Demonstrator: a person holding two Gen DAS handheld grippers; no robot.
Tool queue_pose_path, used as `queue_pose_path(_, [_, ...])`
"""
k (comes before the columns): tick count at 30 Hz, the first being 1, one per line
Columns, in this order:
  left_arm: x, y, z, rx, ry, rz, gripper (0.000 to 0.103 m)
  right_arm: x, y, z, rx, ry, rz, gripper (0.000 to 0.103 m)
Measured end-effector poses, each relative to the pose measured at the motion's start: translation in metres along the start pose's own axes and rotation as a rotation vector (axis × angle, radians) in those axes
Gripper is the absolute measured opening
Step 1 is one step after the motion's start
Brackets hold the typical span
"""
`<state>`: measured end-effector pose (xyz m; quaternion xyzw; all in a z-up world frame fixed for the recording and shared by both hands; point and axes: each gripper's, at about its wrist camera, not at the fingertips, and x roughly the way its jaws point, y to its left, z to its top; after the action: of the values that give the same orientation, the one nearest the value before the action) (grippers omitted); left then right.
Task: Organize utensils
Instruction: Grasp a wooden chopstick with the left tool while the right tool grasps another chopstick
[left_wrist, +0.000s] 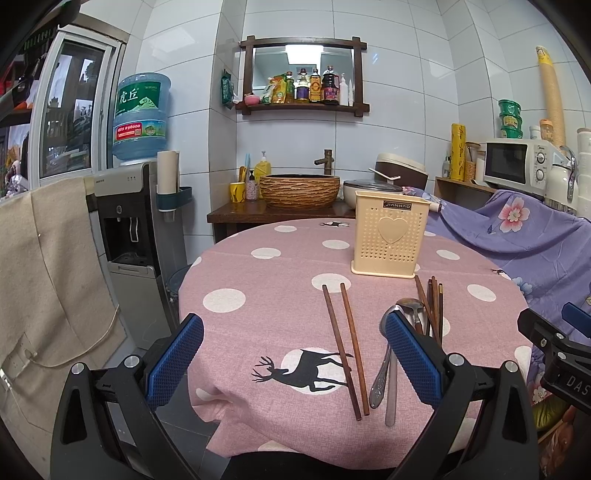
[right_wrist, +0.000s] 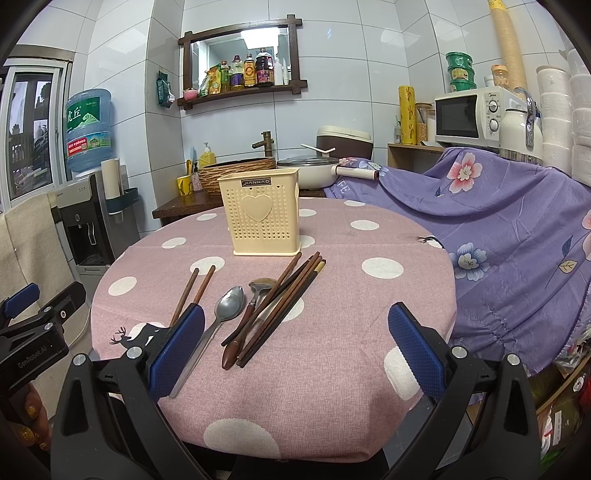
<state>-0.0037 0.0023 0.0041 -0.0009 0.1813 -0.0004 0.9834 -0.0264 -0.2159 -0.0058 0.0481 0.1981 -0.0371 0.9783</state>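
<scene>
A cream perforated utensil holder (left_wrist: 389, 236) (right_wrist: 260, 218) stands upright on the round table with the pink dotted cloth (left_wrist: 266, 302) (right_wrist: 351, 295). In front of it lie a pair of brown chopsticks (left_wrist: 345, 343) (right_wrist: 194, 288), two metal spoons (left_wrist: 384, 369) (right_wrist: 225, 310), a wooden-handled spoon (right_wrist: 243, 325) and a bundle of several dark chopsticks (left_wrist: 434, 306) (right_wrist: 284, 299). My left gripper (left_wrist: 291, 354) hovers open over the near table edge, with the chopstick pair between its fingers' span. Open too, my right gripper (right_wrist: 295, 343) hangs above the bundle and spoons, holding nothing.
Behind the table stand a basin (left_wrist: 299, 190) with a tap, a pot and a rice cooker (right_wrist: 345, 142). A purple floral cloth (right_wrist: 517, 229) drapes the right side under a microwave (right_wrist: 472, 114). A water dispenser (left_wrist: 129, 221) and a beige apron (left_wrist: 44, 280) are at the left.
</scene>
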Motion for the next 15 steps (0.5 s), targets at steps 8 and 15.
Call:
queue_pose_path(8, [0.008,-0.001,-0.005,-0.002,0.039,-0.012,0.097,0.002,0.002,0.001,-0.008,0.011,-0.001,0.098])
queue_pose_path(15, [0.041,0.002,-0.007,-0.016,0.173,-0.049,0.097,0.027,-0.007,0.005,-0.001,0.096,0.005,0.098])
